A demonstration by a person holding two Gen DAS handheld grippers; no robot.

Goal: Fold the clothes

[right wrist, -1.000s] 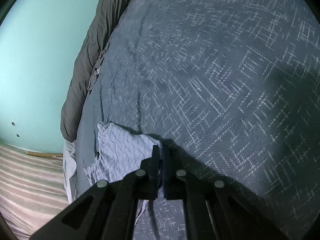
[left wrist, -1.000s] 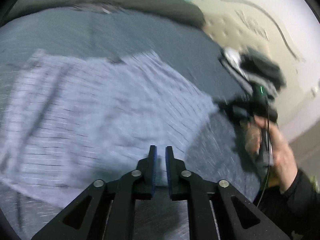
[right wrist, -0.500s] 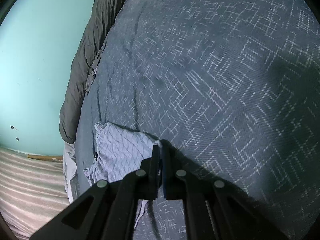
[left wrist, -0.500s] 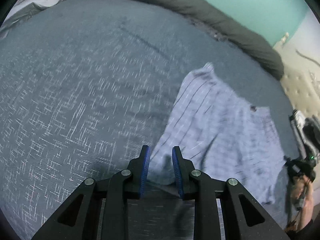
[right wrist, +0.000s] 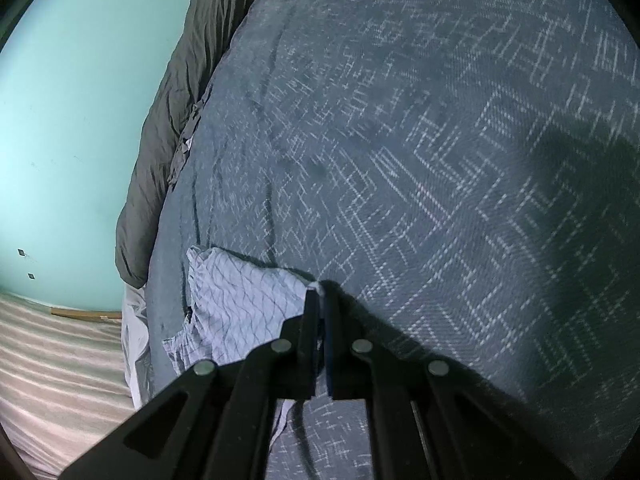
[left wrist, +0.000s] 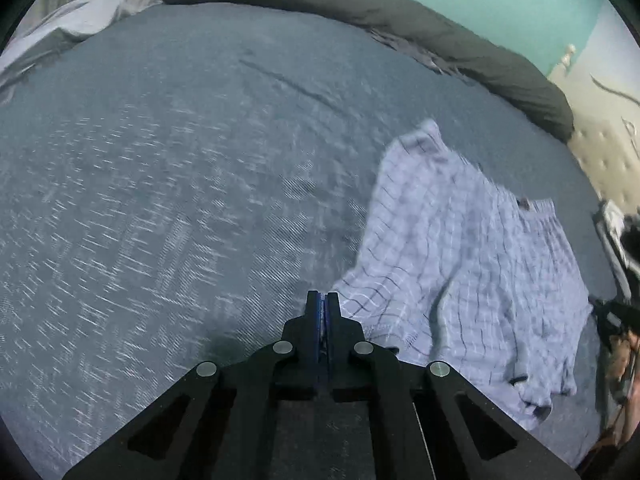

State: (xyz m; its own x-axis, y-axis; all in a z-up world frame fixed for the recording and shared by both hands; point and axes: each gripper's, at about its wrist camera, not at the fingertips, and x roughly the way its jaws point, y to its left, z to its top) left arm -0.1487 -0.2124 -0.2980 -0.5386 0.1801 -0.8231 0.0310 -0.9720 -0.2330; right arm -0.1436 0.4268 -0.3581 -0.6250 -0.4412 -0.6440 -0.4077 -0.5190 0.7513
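The checked shorts (left wrist: 460,264) are lying spread and rumpled on the blue-grey patterned bedspread (left wrist: 180,184), toward its right side in the left wrist view, near the dark grey rolled duvet (left wrist: 400,12) running along the turquoise wall (right wrist: 68,120). The left gripper (left wrist: 321,300) is sitting clenched with nothing between its pads, just beside the nearest hem of the shorts. The right gripper (right wrist: 319,292) is pinching a corner of the shorts, its jaws closed on the pale fabric, low over the bedspread.
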